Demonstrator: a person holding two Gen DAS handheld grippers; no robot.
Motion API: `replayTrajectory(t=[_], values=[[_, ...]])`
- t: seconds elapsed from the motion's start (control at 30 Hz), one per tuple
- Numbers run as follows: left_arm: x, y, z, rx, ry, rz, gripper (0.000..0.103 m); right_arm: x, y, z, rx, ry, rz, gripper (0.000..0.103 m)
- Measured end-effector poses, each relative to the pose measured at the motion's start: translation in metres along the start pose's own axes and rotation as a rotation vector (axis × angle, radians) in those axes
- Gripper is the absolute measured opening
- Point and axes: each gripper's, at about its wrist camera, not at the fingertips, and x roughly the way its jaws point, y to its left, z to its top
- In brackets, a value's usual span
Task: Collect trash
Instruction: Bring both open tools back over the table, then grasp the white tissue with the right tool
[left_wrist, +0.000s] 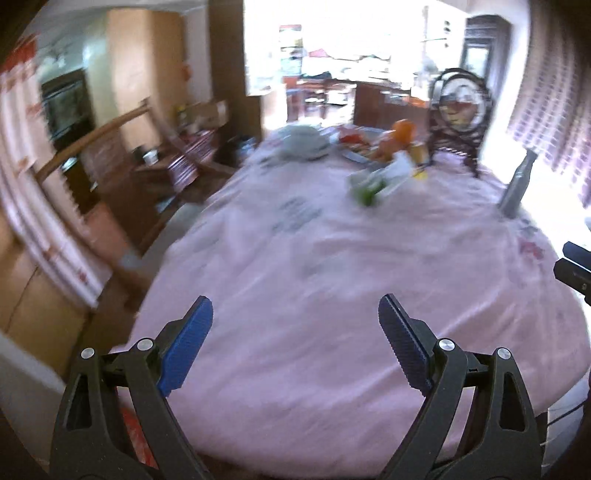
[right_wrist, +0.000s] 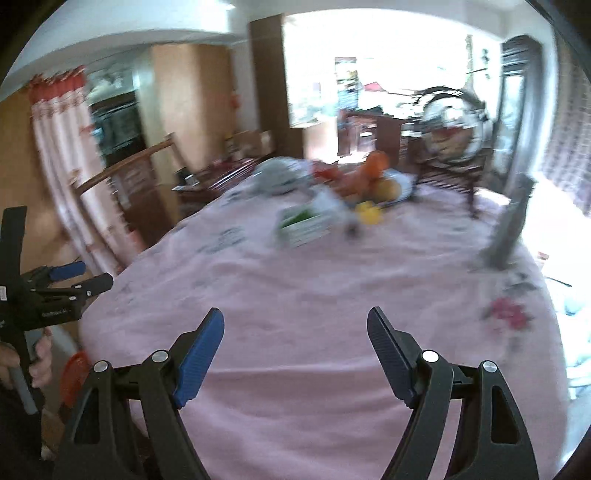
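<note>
Both claws spread wide, nothing held: left claw (left_wrist: 295, 341), right claw (right_wrist: 295, 354). Crumpled green-white wrapper (right_wrist: 304, 223) way off at 12 o'clock on pink bench (right_wrist: 295, 295), long axis roughly 9-to-3. Looks about dead ahead of right claw, slightly toward 1 from left. Right probably better lined up, too blurry to swear.

We see a round table under a pale pink cloth (right_wrist: 295, 295), a dark wooden chair with an oval back (left_wrist: 460, 122) at its far side, orange-tan walls (right_wrist: 192, 92), a white red-trimmed curtain (right_wrist: 59, 155), and overexposed bright windows (right_wrist: 388, 44) behind.
</note>
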Motion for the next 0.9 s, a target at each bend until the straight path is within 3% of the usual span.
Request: replayTrajectory(t=[0.13, 0.27, 0.37, 0.5, 0.63, 0.7, 0.8, 0.9], values=[[0.016, -0.038, 0.053, 0.033, -0.023, -0.069, 0.088, -0.021, -0.050, 0.025, 0.078, -0.103, -0.054, 0.079], [0.031, -0.073, 0.099, 0.106, -0.059, -0.076, 0.088, -0.020, -0.089, 0.060, 0.173, -0.160, -0.075, 0.079], [0.061, -0.091, 0.124, 0.143, -0.045, -0.068, 0.088, -0.001, -0.108, 0.095, 0.206, -0.186, -0.110, 0.079], [0.121, -0.087, 0.159, 0.084, 0.010, -0.087, 0.088, 0.036, -0.128, 0.146, 0.272, -0.226, -0.121, 0.083], [0.176, -0.066, 0.168, 0.020, 0.086, -0.092, 0.088, 0.117, -0.130, 0.168, 0.228, -0.129, -0.088, 0.087], [0.201, -0.057, 0.161, 0.010, 0.126, -0.093, 0.088, 0.173, -0.117, 0.163, 0.162, -0.032, -0.072, 0.087], [0.242, -0.046, 0.147, 0.040, 0.190, -0.039, 0.088, 0.236, -0.101, 0.147, 0.082, 0.072, -0.054, 0.086], [0.263, -0.039, 0.137, 0.043, 0.231, -0.026, 0.088, 0.287, -0.084, 0.137, 0.014, 0.140, -0.051, 0.085]])
